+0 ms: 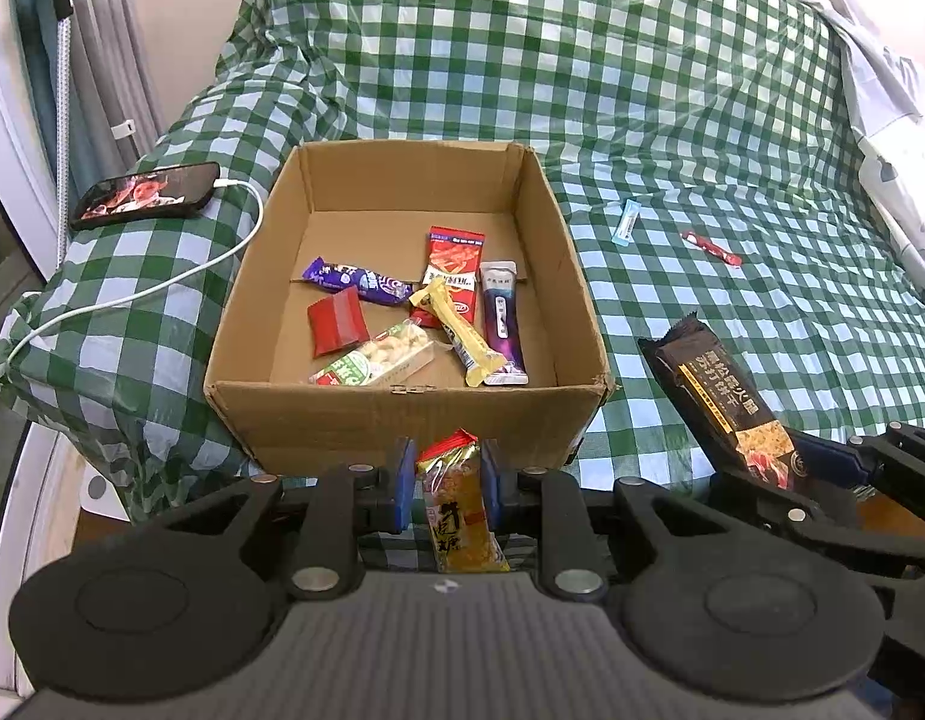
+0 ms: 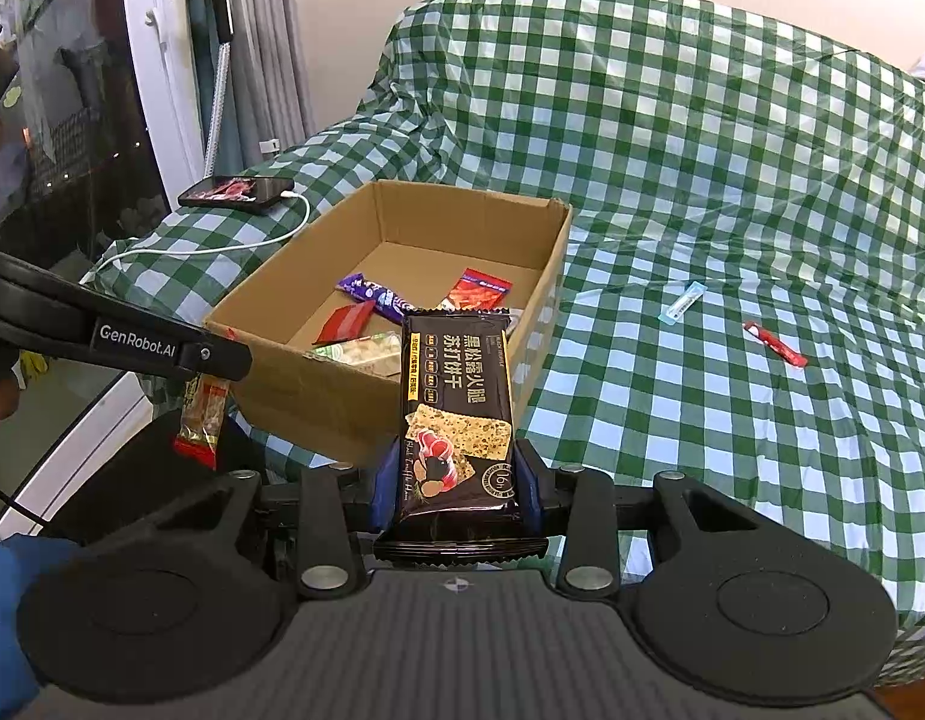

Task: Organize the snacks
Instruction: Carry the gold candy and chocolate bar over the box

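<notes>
An open cardboard box (image 1: pixel 402 414) stands on the green checked cloth and holds several snack packets (image 1: pixel 450 288). My left gripper (image 1: pixel 447 474) is shut on a small gold and red snack packet (image 1: pixel 456 504), held just short of the box's near wall. My right gripper (image 2: pixel 459 480) is shut on a black cracker packet (image 2: pixel 459 396), upright in front of the box (image 2: pixel 318 396). That black packet (image 1: pixel 720 396) also shows at the right of the left wrist view, and the gold packet (image 2: pixel 201 420) hangs at the left of the right wrist view. On the cloth lie a small blue sachet (image 1: pixel 627 219) and a red stick packet (image 1: pixel 711 247).
A phone (image 1: pixel 144 195) with a lit screen lies left of the box, its white cable (image 1: pixel 162 282) trailing over the cloth. A window and curtain (image 2: pixel 102 120) stand at the far left. A white cloth (image 1: pixel 894 120) lies at the far right. A blue sleeve (image 2: pixel 6 612) shows low left.
</notes>
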Available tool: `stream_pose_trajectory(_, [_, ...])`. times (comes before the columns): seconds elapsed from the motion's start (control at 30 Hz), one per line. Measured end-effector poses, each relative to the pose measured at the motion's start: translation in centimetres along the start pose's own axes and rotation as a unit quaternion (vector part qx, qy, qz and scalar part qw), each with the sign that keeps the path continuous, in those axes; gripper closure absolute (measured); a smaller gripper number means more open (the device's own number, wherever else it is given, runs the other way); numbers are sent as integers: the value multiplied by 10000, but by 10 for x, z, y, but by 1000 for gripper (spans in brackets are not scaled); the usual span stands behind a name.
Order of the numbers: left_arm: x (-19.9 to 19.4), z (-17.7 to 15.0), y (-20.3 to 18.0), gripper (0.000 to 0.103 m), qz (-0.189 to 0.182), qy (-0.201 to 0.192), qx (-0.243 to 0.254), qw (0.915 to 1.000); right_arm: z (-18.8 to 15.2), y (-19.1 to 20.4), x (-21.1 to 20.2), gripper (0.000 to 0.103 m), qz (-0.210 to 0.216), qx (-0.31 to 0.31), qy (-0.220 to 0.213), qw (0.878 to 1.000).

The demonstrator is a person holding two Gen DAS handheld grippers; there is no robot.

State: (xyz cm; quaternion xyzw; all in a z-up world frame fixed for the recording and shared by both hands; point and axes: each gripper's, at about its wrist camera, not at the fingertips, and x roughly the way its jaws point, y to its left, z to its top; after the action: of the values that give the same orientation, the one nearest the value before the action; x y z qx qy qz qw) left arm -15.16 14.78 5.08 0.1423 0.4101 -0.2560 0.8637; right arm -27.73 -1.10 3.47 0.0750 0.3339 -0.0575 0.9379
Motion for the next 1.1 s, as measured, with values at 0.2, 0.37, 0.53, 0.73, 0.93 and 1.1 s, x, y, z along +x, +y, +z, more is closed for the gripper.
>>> stream_pose_trajectory(0.2, [6,3,4,78,-9,58,-49,10000,2,0,4,62,-29,-28,54,10000])
stream_pose_trajectory(0.37, [12,6,9,78,-3,92,-95,9999,6,0,9,62,-45,-27,102,9999])
stream_pose_trajectory(0.53, [19,13,15,78,13,114,-146,9998,11,1,16,62,-59,-19,161,9999])
stream_pose_trajectory(0.73, [25,27,23,78,-9,86,-207,9997,21,2,28,62,-39,-19,206,9998])
stream_pose_trajectory(0.93, [33,51,34,78,18,8,-317,9995,36,4,42,62,30,-31,237,9997])
stream_pose_trajectory(1.1, [39,77,48,78,98,-164,-444,9988,53,6,55,62,156,-46,219,9996])
